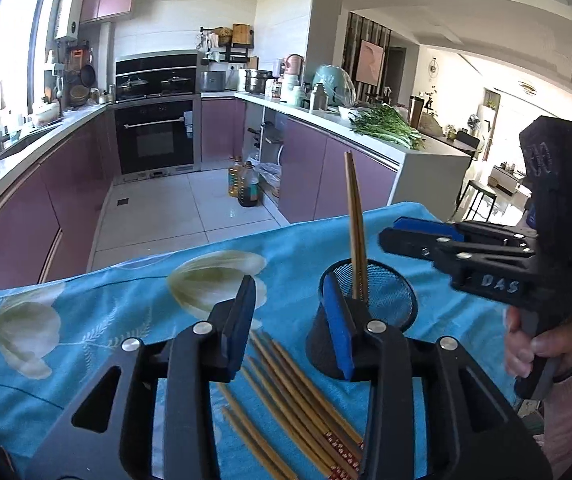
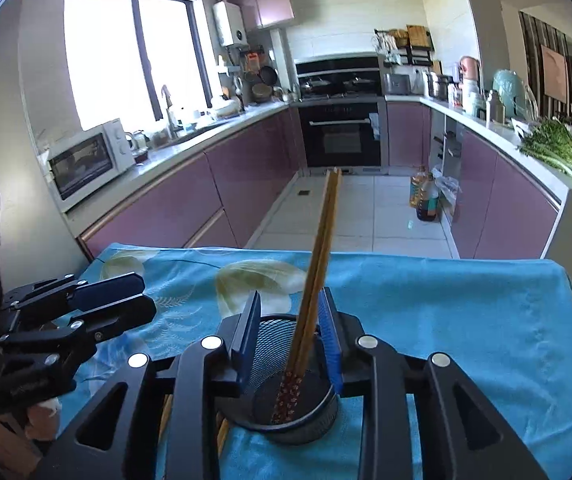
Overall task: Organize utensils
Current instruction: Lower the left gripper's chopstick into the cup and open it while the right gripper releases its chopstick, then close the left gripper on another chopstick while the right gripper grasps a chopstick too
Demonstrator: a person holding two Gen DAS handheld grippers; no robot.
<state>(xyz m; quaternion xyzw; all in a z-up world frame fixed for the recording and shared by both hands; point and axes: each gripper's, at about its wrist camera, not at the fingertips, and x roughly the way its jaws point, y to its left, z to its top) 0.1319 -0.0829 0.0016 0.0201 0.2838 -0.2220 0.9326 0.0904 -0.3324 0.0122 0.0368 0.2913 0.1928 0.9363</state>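
Loose brown wooden chopsticks [image 1: 286, 396] lie on the blue floral-clothed counter [image 1: 106, 312] under the spread, empty left gripper [image 1: 290, 324], while the right gripper [image 2: 290, 336], spread, straddles the upright pair [image 2: 318, 264] in the black mesh cup [image 2: 286, 404], risking tipping it

The left gripper [image 1: 290, 320] is held low and points forward, its two blue-padded fingers [image 1: 242, 320] spread well apart with nothing between them. The right gripper [image 2: 290, 336] also has its fingers parted, level with the left one. A hand [image 1: 534, 348] in a pink sleeve grips its handle.
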